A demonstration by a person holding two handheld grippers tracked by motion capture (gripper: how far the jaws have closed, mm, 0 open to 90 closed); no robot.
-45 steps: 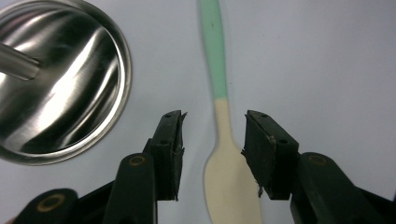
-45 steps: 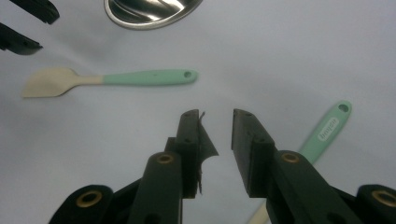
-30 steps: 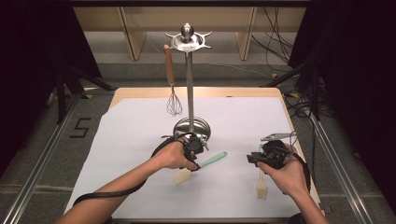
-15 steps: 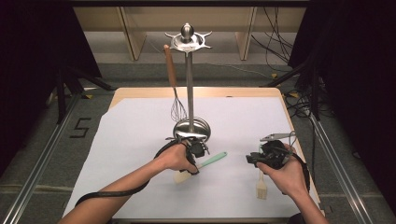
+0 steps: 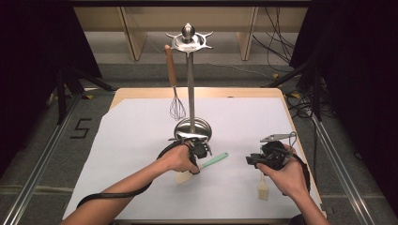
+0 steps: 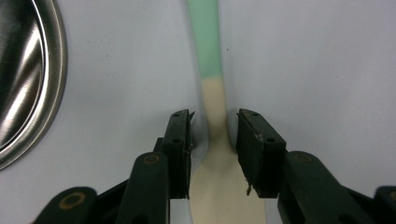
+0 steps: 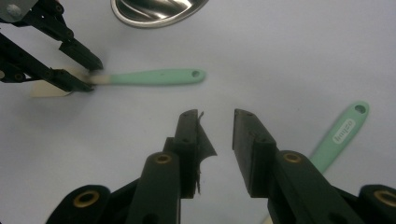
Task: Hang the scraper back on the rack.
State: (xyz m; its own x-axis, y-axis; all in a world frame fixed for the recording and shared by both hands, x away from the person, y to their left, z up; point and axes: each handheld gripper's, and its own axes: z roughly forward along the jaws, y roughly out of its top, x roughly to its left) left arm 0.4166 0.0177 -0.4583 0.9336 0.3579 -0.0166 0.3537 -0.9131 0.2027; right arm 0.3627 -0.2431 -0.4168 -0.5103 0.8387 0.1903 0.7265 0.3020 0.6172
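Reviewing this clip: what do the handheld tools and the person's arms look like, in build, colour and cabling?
Both are black. The left tool and right tool each have two flat rectangular black jaws on hinged links with brass-coloured pivot pins. A black cable trails from the left one along the forearm. A grey three-cornered plate tops the right one. The forearms are bare, with no sleeves or gloves visible.

A white sheet (image 5: pixel 141 140) covers most of a pale wooden worktop (image 5: pixel 197 92). Grey carpeted floor (image 5: pixel 112 51) surrounds it, marked with a black figure 5 (image 5: pixel 80 128) on the left. Metal rails (image 5: pixel 42 164) run along both sides. Black drapes (image 5: pixel 33 37) flank the scene, wooden furniture legs (image 5: pixel 129 28) stand behind, and cables (image 5: pixel 277 33) trail across the floor.
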